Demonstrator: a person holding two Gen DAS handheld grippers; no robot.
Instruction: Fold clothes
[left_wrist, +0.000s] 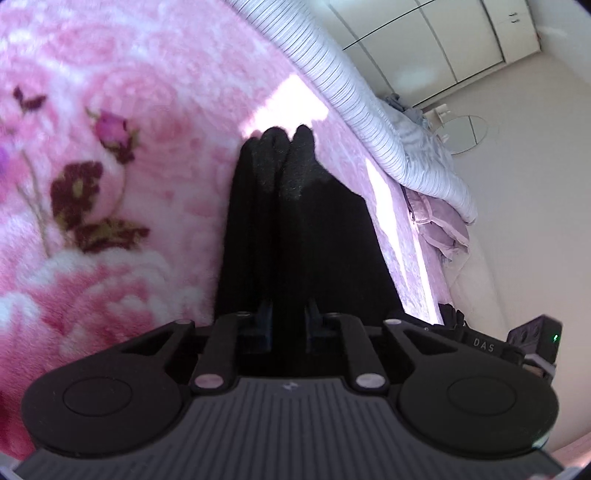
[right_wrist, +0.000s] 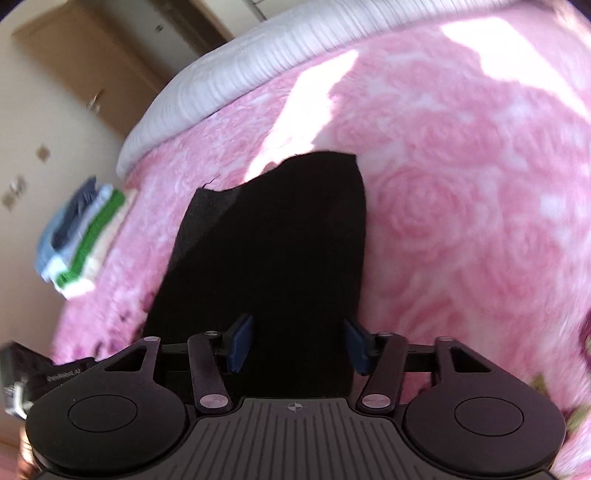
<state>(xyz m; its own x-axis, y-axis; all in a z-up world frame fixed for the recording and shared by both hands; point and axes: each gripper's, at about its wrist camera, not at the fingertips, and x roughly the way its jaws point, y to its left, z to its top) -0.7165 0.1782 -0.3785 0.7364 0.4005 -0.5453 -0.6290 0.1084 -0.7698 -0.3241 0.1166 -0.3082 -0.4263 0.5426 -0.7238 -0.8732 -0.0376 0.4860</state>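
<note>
Nearest the left wrist camera, the left gripper (left_wrist: 289, 325) has its dark pads drawn close, a narrow gap between them, clamped on a black garment (left_wrist: 291, 229) that runs from the jaws toward 12 o'clock in long folds over a pink floral blanket (left_wrist: 110, 184). At 1 o'clock a striped grey-white duvet (left_wrist: 354, 103) lies rolled along the blanket's far edge. Over on the right wrist view, the right gripper (right_wrist: 298, 345) stands wide apart, blue pads (right_wrist: 242, 343) either side of the black garment (right_wrist: 280, 240) without pinching it; the cloth spreads flat toward 12 o'clock. At 9 o'clock sits a blurred stack of folded clothes (right_wrist: 85, 236) in blue, green and white
</note>
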